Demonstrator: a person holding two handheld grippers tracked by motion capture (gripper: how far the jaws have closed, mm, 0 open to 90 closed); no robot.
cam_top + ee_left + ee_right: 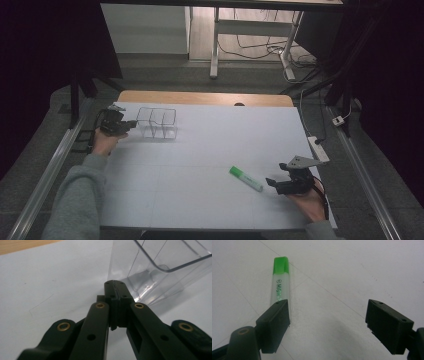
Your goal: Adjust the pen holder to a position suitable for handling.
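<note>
The green highlighter point(245, 178) is lying flat near the table's point(200, 200) right front, its long axis running diagonally, green cap pointing far-left. The right gripper point(272, 182) is hovering wide open, empty, at its near end. The left gripper point(131, 124) is resting closed, empty, beside the clear plastic organizer point(157, 122).

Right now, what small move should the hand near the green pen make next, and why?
Probably shift the right gripper slightly toward the green-capped highlighter pen, then close. Its jaws stand wide open, but the pen lies on the white table beside one jaw, not between them. The left gripper is shut at the clear plastic organiser.
</note>
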